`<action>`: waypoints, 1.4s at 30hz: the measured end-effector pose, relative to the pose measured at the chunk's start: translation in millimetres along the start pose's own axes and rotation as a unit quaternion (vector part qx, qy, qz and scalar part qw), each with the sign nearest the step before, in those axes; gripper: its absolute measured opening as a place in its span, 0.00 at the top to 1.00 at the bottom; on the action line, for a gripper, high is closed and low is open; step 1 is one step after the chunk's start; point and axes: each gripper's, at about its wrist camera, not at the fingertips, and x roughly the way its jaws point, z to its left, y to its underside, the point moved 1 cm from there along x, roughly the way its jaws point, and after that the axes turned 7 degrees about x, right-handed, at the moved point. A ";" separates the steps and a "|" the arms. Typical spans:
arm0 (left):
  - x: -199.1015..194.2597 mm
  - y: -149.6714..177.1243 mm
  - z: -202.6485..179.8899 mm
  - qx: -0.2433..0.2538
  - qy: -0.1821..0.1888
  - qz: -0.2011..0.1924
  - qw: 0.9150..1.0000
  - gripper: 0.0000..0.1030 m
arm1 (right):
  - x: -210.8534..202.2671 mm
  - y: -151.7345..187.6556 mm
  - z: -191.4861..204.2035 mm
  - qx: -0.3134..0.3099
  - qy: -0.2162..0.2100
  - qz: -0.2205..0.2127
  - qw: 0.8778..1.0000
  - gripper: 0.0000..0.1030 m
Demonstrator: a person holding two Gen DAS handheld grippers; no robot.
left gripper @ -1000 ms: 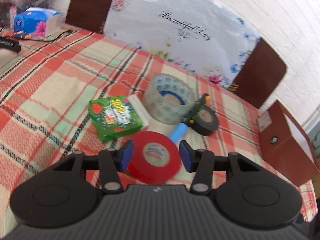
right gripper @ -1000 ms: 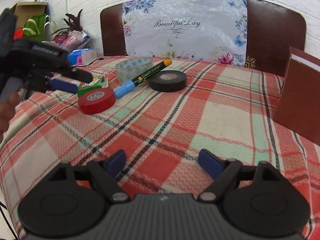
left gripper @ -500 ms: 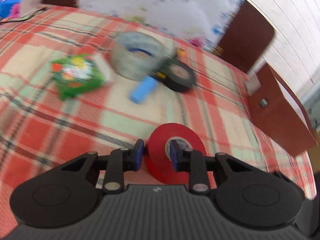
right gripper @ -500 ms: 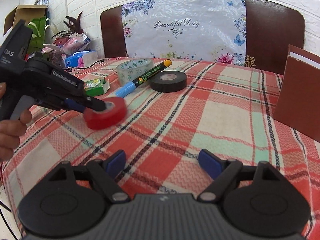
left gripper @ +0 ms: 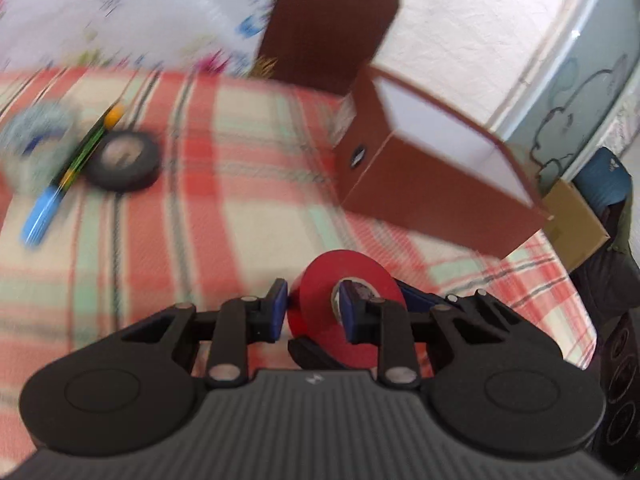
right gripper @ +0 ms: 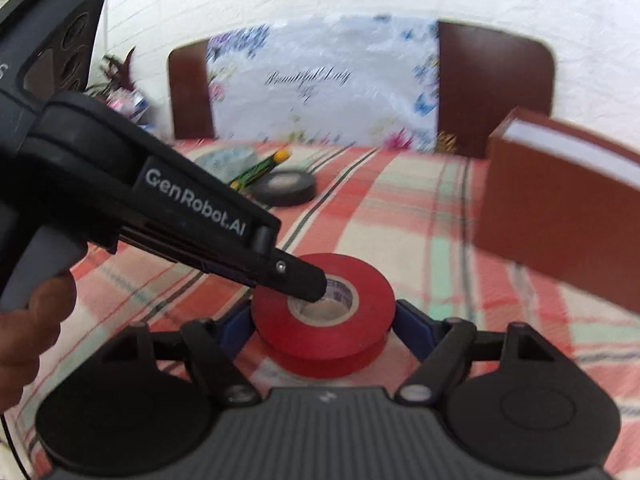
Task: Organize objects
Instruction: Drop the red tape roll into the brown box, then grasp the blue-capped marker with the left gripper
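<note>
The checked red, cream and green tablecloth [right gripper: 400, 208] lies under everything, and the open brown cardboard box with a white lining [left gripper: 432, 168] is my landmark. On the far side of the cloth from the box lie the black roll of tape [left gripper: 124, 160] and the green marker with a blue cap [left gripper: 52, 200]. The red roll of vinyl tape [right gripper: 324, 316] hangs above the cloth, short of the box on my side. My left claw [left gripper: 314, 308] pinches its wall, one pad in the core, one outside. My right claw [right gripper: 324, 320] has just been closing, its blue pads either side of the roll; I cannot tell whether they touch. Both claws are at the roll, and I judge a handover comes next.
</note>
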 end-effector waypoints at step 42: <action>6.0 -12.3 134.7 -0.004 -0.237 -0.029 0.971 0.65 | 57.7 5.4 -20.7 0.109 -0.060 0.047 0.991 0.33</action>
